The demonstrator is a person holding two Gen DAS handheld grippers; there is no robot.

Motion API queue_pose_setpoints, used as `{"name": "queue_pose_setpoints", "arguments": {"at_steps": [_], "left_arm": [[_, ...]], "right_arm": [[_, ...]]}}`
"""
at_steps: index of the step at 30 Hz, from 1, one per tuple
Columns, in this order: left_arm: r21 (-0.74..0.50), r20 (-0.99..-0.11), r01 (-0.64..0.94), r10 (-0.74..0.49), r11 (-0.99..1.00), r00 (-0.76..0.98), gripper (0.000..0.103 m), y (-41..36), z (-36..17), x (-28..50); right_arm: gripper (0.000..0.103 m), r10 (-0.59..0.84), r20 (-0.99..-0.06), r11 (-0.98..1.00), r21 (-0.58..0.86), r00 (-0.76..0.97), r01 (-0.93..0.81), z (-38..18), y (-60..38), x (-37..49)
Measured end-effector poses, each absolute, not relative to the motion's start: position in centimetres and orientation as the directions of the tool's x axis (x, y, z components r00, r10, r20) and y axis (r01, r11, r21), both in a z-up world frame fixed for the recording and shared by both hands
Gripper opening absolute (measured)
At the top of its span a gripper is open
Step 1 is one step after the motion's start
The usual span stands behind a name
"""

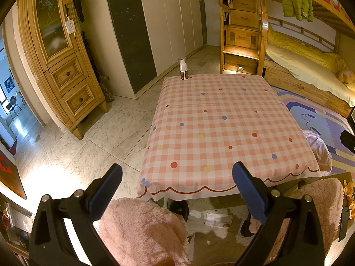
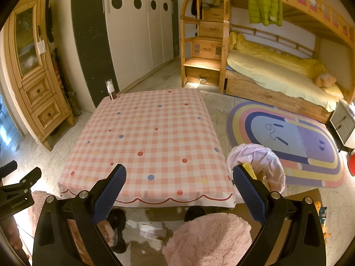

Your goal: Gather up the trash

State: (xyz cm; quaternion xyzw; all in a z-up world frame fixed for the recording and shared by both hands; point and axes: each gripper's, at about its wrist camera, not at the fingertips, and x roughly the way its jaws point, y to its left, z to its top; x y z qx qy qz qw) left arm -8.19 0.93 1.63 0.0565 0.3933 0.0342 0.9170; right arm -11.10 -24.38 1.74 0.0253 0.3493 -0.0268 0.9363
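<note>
Left gripper (image 1: 177, 186) & right gripper (image 2: 179, 184) both wide, holding nothing. Trash bag (image 2: 257, 166) just behind right finger, contents partly hidden. Bottle (image 1: 183, 69) far ahead on table (image 1: 221, 122) corner

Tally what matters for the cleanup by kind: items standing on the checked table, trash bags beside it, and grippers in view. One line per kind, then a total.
Bottle on the table, at its far left corner: 1
Trash bag on the floor by the table's right side, with scraps inside: 1
Grippers, left gripper and right gripper, both open and holding nothing: 2
Total: 4
</note>
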Motion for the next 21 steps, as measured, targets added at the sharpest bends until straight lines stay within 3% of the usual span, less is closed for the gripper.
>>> {"name": "queue_pose_setpoints", "arguments": {"at_steps": [21], "left_arm": [[0.137, -0.718, -0.015, 0.11, 0.99, 0.687, 0.096, 1.08, 1.45, -8.71]], "right_arm": [[0.096, -0.032, -0.656, 0.997, 0.03, 0.754, 0.069, 1.8, -24.43, -11.16]]}}
